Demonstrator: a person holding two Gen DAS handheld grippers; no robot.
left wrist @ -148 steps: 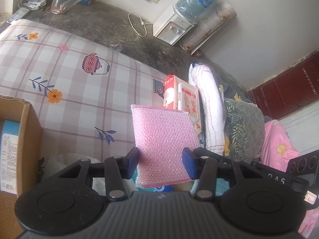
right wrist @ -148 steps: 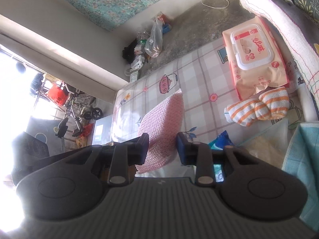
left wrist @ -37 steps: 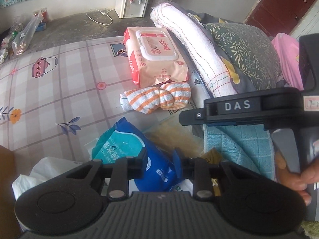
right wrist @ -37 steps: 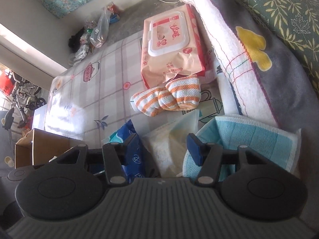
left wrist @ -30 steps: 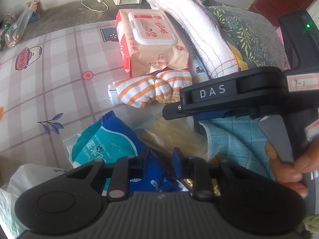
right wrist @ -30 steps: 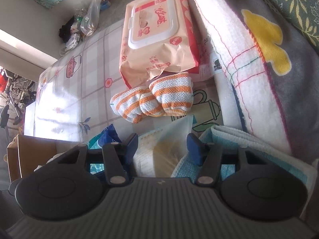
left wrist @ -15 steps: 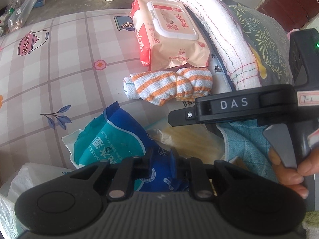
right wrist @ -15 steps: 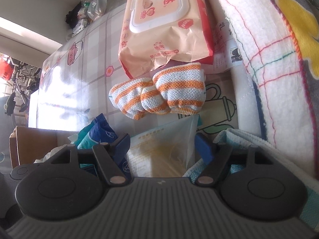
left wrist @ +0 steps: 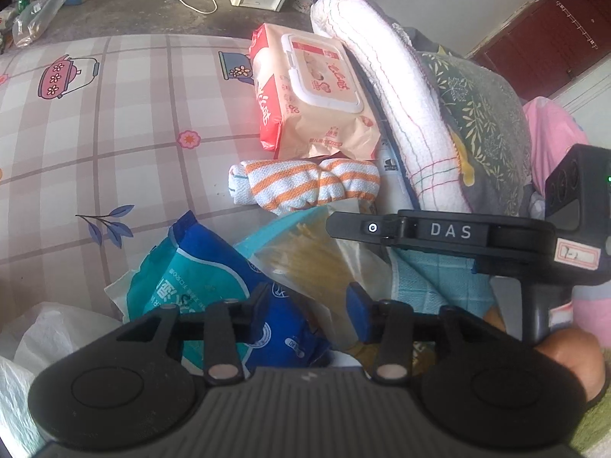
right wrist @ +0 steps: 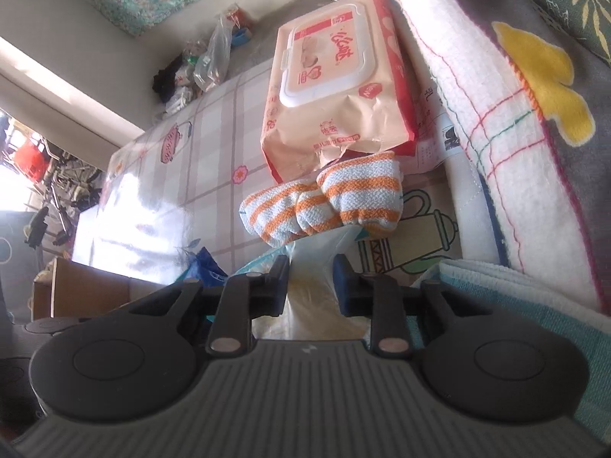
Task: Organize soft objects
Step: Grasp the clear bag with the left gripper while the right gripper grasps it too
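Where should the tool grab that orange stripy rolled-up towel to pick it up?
Grab the orange-striped towel around its pinched middle, coming down from above, the fingers straddling its short width. It lies flat as a long roll, bulging at both ends, narrower where it seems cinched. The wipes pack touches its far side, so a sideways approach looks blocked.

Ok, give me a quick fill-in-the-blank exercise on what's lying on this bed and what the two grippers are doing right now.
1. The right gripper has its fingers closed on the ____ plastic bag.
2. The rolled towel has white and ____ stripes.
3. The wipes pack lies just beyond the ____.
4. The left gripper, above the blue packet, is ____.

Missing words: clear; orange; rolled towel; open
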